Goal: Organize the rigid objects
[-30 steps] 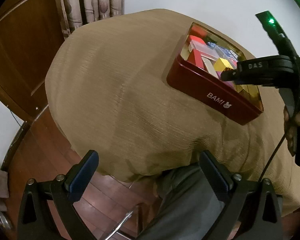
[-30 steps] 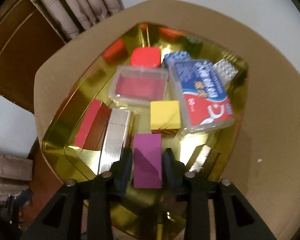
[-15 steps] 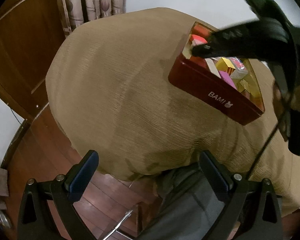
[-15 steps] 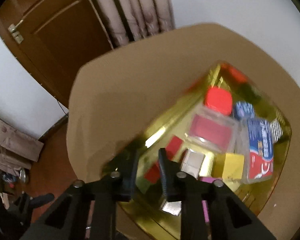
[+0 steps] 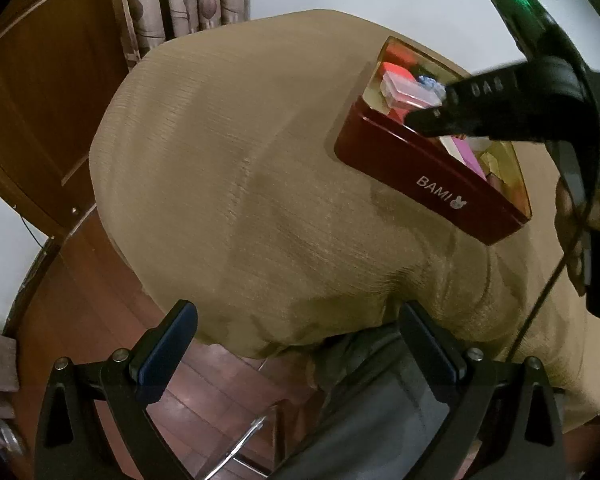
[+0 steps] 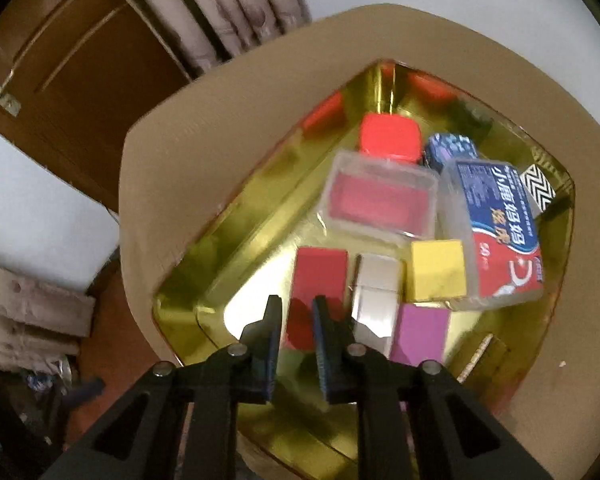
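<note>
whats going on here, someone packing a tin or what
A person is sorting small rigid items into a red tin with a gold inside, set on a tan-covered table. The right hand-held gripper hangs over the tin's near corner, shut and holding nothing, above a red block. A silver case, purple block, yellow block and clear boxes already lie inside. The left hand-held gripper waits open at the table's near edge, empty.
</note>
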Motion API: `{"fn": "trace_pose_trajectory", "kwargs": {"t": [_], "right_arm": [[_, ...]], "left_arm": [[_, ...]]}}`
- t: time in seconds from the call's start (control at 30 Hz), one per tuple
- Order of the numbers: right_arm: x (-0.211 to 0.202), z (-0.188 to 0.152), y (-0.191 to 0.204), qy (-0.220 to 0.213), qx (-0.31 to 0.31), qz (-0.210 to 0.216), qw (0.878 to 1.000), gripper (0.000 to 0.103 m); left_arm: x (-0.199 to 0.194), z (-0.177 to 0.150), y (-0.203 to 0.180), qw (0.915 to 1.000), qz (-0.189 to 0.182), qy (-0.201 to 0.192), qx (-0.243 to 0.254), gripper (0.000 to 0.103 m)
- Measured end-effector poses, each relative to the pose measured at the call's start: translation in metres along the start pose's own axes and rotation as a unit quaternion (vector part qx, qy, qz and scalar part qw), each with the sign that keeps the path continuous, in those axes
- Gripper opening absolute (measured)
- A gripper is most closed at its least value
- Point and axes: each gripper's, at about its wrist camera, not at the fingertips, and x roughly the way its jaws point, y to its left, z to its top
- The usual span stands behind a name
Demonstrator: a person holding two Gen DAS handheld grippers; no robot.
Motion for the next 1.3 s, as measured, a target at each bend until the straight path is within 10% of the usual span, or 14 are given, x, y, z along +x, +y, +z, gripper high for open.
{"fn": "trace_pose_trajectory", "kwargs": {"t": [0.2, 0.43, 0.53, 0.63, 1.07, 1.3], "right_arm": [[-0.023, -0.011, -0.013, -0.051, 0.043, 0.055, 0.996, 0.015], [-0.107, -0.095, 0.002, -0.214, 0.006, -0.165, 0.963, 0.026], [-0.121, -0.131, -0.002, -0.265, 0.032, -0.205, 0.942, 0.049], [-0.128, -0.151, -0.007, -0.303, 0.056, -0.236, 0.922, 0.050], [-0.140, -0.168, 0.015, -0.363, 0.073, -0.338, 0.865, 0.062], [-0.144, -0.170, 0.022, -0.370, 0.077, -0.337, 0.862, 0.067]], "left_arm": [[-0.018, 0.002, -0.007, 0.9986, 0.002, -0.046, 0.027, 0.099], [-0.048, 0.018, -0.030, 0.9853, 0.027, -0.142, 0.092, 0.099], [-0.056, 0.029, -0.042, 0.9761, 0.031, -0.185, 0.110, 0.099], [-0.058, 0.038, -0.055, 0.9695, 0.033, -0.206, 0.129, 0.099], [-0.067, 0.050, -0.083, 0.9628, -0.006, -0.235, 0.133, 0.099], [-0.066, 0.050, -0.084, 0.9635, -0.022, -0.234, 0.128, 0.099]]}}
